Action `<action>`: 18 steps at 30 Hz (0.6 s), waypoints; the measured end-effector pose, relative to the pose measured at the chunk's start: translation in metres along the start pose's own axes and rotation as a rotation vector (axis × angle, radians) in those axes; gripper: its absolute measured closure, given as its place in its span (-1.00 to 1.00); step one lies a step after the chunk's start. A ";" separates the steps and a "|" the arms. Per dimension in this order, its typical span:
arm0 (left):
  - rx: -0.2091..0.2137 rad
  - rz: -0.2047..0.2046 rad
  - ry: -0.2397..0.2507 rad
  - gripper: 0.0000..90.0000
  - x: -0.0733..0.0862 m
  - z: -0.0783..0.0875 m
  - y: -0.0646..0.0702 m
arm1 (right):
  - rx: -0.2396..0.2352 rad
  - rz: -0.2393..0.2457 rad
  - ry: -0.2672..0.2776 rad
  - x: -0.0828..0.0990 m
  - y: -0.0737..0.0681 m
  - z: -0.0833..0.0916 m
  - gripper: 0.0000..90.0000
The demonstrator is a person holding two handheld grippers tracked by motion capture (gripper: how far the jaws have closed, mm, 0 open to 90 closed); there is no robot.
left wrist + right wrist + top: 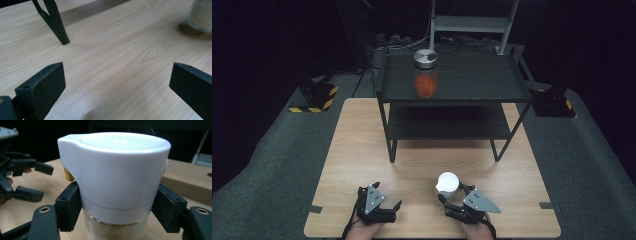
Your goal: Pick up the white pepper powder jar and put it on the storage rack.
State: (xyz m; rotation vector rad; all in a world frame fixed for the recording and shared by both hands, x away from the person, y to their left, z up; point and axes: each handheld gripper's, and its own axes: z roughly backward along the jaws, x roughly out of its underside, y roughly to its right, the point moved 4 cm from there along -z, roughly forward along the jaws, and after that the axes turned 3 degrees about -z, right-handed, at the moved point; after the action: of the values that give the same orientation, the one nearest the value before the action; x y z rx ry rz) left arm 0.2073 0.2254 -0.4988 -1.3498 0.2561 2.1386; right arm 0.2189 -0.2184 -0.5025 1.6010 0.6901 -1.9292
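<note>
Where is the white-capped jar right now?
In the high view the white-capped jar stands on the wooden table near its front edge, right of centre, clamped by the right gripper and in front of the black shelf.

The table [362,150] is bare wood across its near and middle stretch, from the left edge to the right edge. A black two-tier shelf rack [452,95] takes up the far edge; its front legs come down well in from the table's left and right edges, with open floor between them under the lower shelf. A metal-lidded jar of orange contents [425,75] stands at the front left of the top shelf. Near the front edge, right of centre, a white-capped jar [448,182] stands upright, with the right gripper [451,192] clamped on it. The left gripper [384,205], jaws apart, rests near the front edge left of centre, with bare wood between the two.
</note>
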 end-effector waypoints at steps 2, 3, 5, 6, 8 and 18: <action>0.000 0.000 0.000 -0.99 0.000 0.000 0.000 | 0.005 -0.006 0.014 -0.002 0.002 0.004 -0.34; 0.000 0.000 0.000 -0.99 0.000 0.000 0.000 | 0.005 -0.006 0.014 -0.002 0.002 0.004 -0.34; 0.001 -0.001 0.000 -0.99 0.000 0.000 0.000 | 0.012 -0.016 0.034 -0.005 0.005 0.009 -0.34; 0.001 -0.001 0.000 -0.99 0.000 0.000 0.000 | 0.016 -0.018 0.043 -0.006 0.006 0.011 -0.34; 0.002 0.000 0.000 -0.99 0.000 0.000 0.000 | 0.027 -0.024 0.063 -0.009 0.010 0.018 -0.33; 0.002 0.001 0.002 -0.99 0.000 0.000 -0.001 | 0.074 -0.036 0.127 -0.020 0.021 0.039 -0.33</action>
State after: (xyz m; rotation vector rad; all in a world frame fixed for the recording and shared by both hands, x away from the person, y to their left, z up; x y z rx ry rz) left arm 0.2072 0.2262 -0.4989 -1.3513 0.2598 2.1376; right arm 0.2087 -0.2590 -0.4772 1.7797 0.7108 -1.9116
